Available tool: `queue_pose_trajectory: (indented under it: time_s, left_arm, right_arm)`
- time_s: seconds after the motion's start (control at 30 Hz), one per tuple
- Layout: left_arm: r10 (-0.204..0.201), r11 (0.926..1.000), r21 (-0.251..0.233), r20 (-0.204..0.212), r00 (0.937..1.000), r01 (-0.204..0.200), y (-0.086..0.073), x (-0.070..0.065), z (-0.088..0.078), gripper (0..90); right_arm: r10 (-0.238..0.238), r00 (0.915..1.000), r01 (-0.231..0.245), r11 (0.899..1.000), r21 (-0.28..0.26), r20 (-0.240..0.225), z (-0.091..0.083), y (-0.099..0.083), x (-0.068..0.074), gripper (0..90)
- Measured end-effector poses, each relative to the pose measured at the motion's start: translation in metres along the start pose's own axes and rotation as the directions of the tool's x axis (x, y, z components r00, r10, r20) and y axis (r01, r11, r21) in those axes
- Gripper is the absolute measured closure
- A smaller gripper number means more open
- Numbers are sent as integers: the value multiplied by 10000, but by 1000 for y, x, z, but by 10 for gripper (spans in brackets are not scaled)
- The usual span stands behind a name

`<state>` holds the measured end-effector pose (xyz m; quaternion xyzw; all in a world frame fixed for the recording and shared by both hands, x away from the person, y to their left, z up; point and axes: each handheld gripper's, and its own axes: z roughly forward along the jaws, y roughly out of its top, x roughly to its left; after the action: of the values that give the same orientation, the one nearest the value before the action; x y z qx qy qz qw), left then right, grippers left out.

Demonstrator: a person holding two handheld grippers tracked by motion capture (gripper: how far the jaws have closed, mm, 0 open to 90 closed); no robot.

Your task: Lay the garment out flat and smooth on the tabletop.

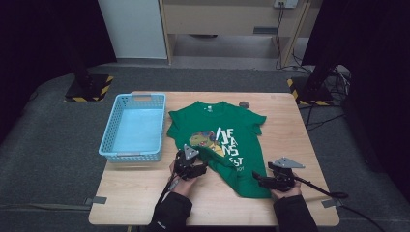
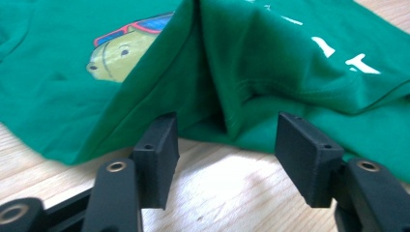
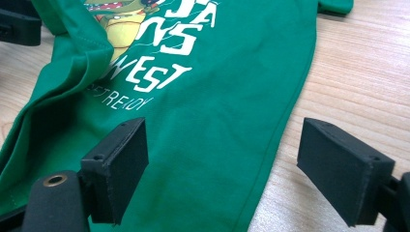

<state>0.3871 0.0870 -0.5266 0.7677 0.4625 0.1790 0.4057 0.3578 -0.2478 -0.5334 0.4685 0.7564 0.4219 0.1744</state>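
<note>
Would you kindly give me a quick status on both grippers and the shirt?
Left gripper open at a raised fold of the green T-shirt. Right gripper open over the shirt's bottom corner. Blue basket sits left, nothing in the way.

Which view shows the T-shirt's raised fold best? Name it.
The left gripper view: the raised fold stands directly ahead of its claw. The high view shows it small; the right gripper view catches it at the edge.

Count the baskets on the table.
1. A light blue basket sits at the table's far-left corner, left of the green T-shirt, not touching it. Its inside looks bare.
</note>
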Motion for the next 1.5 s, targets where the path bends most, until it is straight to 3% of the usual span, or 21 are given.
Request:
queue_pose_trajectory:
  time_s: [0.23,0.47,0.63,0.8,1.03,1.17,1.5]
  left_arm:
    - [-181,9998,-27,148,9997,182,3,-2,9,482]
    - [-244,9997,-31,241,9994,245,8,-4,11,642]
    - [-186,9998,69,224,9996,184,8,-3,9,804]
    - [-152,9998,91,437,9989,148,9,-3,4,854]
    - [-145,9997,221,817,9966,127,8,-2,-14,867]
    - [69,9992,374,980,9952,-106,7,-4,-28,867]
    - [-94,9948,1015,1435,9896,-52,-13,6,-68,865]
  right_arm:
    - [2,10000,-1,9999,101,-76,1,0,0,183]
    - [6,10000,-5,9999,135,-96,1,0,0,183]
    - [17,9999,-15,9999,156,-107,1,0,0,183]
    - [5,9999,-3,9999,144,-167,1,0,0,186]
    - [13,9998,-10,9999,127,-204,1,0,0,189]
    - [8,9998,-6,10000,99,-204,1,0,0,189]
    - [18,9997,-17,10000,21,-236,0,0,1,190]
